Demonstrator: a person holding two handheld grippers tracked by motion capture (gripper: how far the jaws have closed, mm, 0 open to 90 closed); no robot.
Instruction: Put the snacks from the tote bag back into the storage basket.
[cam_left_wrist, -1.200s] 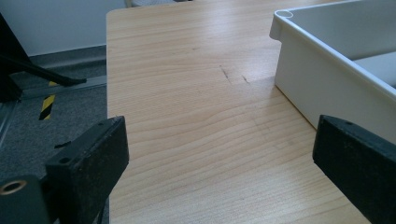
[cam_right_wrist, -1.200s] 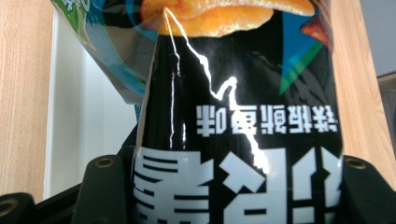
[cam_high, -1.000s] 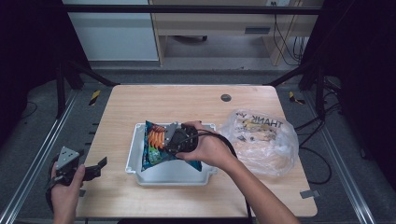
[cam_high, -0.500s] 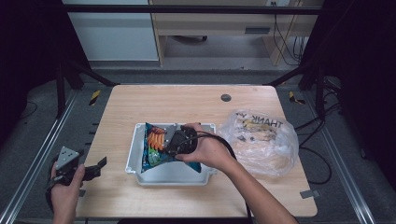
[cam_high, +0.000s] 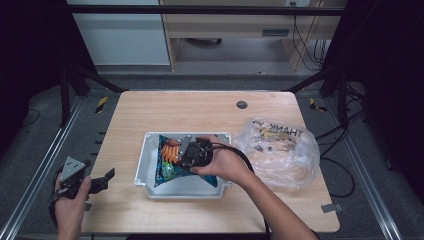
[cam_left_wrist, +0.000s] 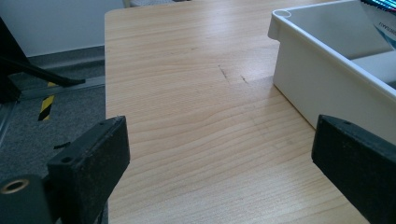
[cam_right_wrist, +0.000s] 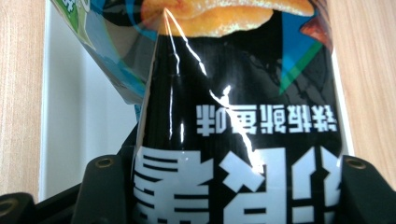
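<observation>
The right gripper (cam_high: 192, 152) has its jaws clamped on a snack bag (cam_right_wrist: 233, 107) inside the white tray (cam_high: 142, 167), probably to seat it. The left gripper (cam_high: 97, 181) idles with jaws spread over the bench (cam_left_wrist: 187, 93).

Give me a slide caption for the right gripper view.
Right gripper around a black snack bag over the white tray.

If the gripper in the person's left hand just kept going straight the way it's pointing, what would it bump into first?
Probably the white tray. The left gripper, jaws wide open, looks along bare wooden table, and the tray wall crosses the right side of its path. Depth is hard to judge, so it might slide past alongside.
</observation>
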